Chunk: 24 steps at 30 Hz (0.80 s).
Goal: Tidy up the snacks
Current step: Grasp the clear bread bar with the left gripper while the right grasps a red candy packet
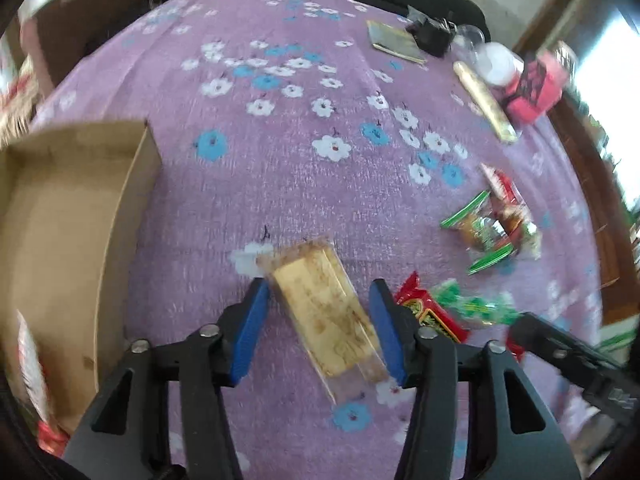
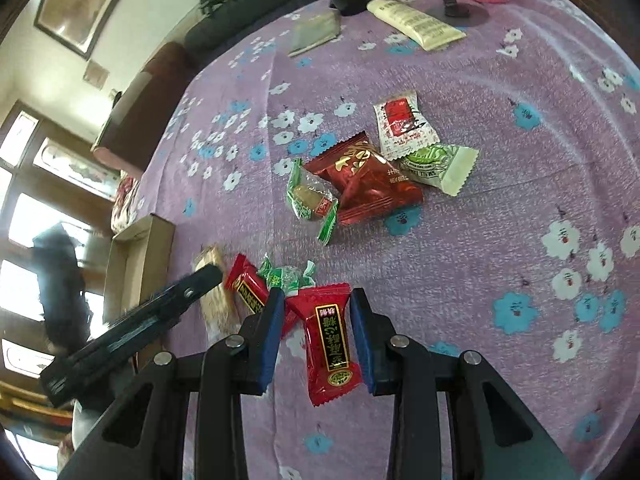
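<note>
While the left gripper (image 1: 318, 300) is straddling, fingers open, the clear-wrapped golden pastry bar (image 1: 326, 314) lying lengthwise, the right gripper (image 2: 318, 308) is bracketing, unclosed, a red candy packet (image 2: 329, 344).

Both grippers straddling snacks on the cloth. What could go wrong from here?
1. The left gripper is open around the clear-wrapped yellow bar, which lies skewed between the fingers; closing may twist it out.
2. The right gripper straddles a red candy crowded by a second red candy; it might snag both.

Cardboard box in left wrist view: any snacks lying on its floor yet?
No. The box shows only bare brown floor in this view; the yellow bar lies on the cloth between the left gripper's open jaws.
</note>
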### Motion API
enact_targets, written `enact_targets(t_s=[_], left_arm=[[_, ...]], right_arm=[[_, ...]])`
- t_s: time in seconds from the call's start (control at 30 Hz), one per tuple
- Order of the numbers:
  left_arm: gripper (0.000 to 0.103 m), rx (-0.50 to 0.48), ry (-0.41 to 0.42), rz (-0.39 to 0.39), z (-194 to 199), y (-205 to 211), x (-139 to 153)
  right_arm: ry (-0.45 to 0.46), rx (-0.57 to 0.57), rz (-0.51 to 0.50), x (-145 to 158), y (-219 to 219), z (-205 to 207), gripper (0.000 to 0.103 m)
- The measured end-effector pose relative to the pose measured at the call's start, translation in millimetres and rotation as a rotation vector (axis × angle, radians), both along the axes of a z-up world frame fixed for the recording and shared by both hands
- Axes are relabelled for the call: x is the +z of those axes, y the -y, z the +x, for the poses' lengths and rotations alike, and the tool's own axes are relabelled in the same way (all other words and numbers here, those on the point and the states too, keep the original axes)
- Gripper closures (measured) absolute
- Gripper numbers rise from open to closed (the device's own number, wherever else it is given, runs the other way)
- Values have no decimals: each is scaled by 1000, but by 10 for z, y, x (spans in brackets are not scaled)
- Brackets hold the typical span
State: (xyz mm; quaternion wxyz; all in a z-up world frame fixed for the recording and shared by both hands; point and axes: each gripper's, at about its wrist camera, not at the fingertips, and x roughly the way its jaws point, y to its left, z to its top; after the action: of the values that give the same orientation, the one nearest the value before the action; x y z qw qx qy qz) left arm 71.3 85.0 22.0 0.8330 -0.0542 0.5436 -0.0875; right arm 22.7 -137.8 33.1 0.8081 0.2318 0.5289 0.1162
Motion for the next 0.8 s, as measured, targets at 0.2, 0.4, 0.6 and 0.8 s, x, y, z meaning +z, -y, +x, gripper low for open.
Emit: enact_targets(t_s=[0.2, 0.4, 0.6, 0.8], left_arm=[[80, -51, 15, 5, -138, -28, 43], [78, -74, 39, 17, -241, 8, 40], [48, -32, 40, 20, -128, 36, -20], [62, -127, 97, 176, -128, 329, -65]], right_arm=[[21, 62, -70, -22, 57, -163, 68], [59, 108, -158, -7, 5, -297, 59], [61, 125, -217, -59, -104, -310, 57], [28, 95, -196, -137, -48, -268, 82]])
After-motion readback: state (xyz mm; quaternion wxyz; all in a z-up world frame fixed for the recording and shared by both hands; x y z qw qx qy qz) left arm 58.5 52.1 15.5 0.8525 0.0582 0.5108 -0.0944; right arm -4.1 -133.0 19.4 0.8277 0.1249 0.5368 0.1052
